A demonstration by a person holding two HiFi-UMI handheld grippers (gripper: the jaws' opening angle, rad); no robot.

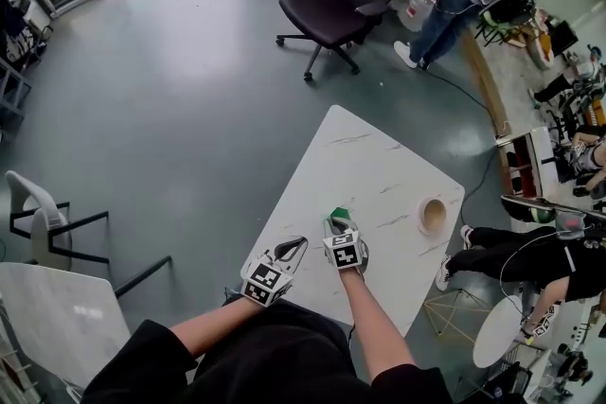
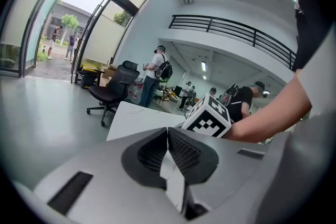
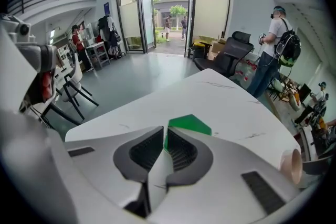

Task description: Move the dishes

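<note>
Two jaw pairs closed: our right gripper [image 3: 164,136] nips the small flat green dish [image 3: 191,124] straight ahead; our left gripper [image 2: 168,134] holds nothing.

left gripper [image 1: 300,243] jaws together, right gripper [image 1: 337,224] pinching green piece [image 3: 190,124]

A white, marble-veined table [image 1: 379,175] runs slantwise across the middle of the head view, standing on a grey floor [image 1: 189,109]. A tan tape roll [image 1: 433,216] lies flat near its right edge. A green piece [image 1: 339,215] shows at lower centre; whether it rests on the top is unclear.
</note>
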